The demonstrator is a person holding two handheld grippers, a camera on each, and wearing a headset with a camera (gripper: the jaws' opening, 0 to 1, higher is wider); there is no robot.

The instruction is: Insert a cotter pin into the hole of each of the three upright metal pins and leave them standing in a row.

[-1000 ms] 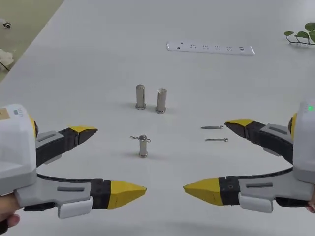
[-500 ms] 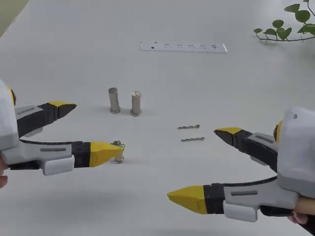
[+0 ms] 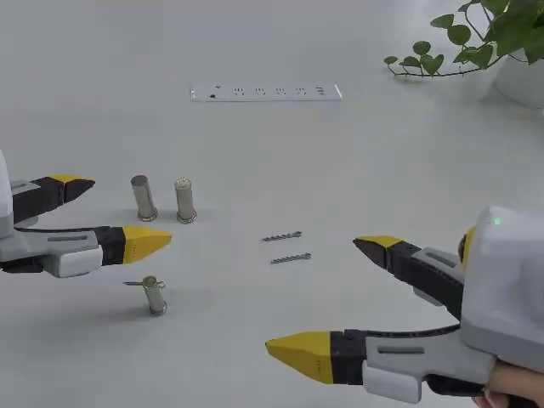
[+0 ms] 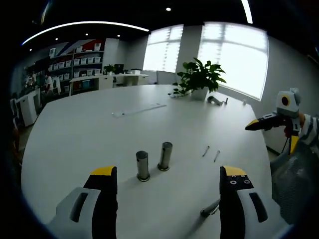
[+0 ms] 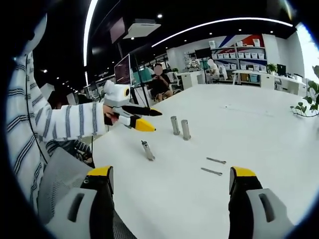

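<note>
Left gripper (image 3: pixel 126 211) has come off the fitted metal pin (image 3: pixel 154 294). Half a second ago its near jaw tip overlapped that pin; now it sits farther back and clear of it. The head camera also swung right, so the whole scene slid left in frame.

Left jaws are spread wide with nothing held. Right gripper (image 3: pixel 314 293) jaws are also wide apart and empty, hovering near-right of the loose pins.

The far cotter pin (image 3: pixel 281 236) and near cotter pin (image 3: pixel 291 257) lie flat on the tabletop (image 3: pixel 382 153), just beside each other and roughly parallel. The left bare pin (image 3: pixel 143 197) and right bare pin (image 3: pixel 184 200) stand upright side by side with nothing in their holes. The fitted metal pin stands upright nearer than those two, with the inserted cotter pin (image 3: pixel 136 283) sticking out crosswise near its top.

Progress looks like one of three done. Two insertions are left, and the two loose cotter pins match the two bare pins. The fitted pin is not in line with the other two, so the row probably still needs tidying.

A power strip (image 3: pixel 265 92) lies at the far side and a plant (image 3: pixel 476 34) sits far right.
</note>
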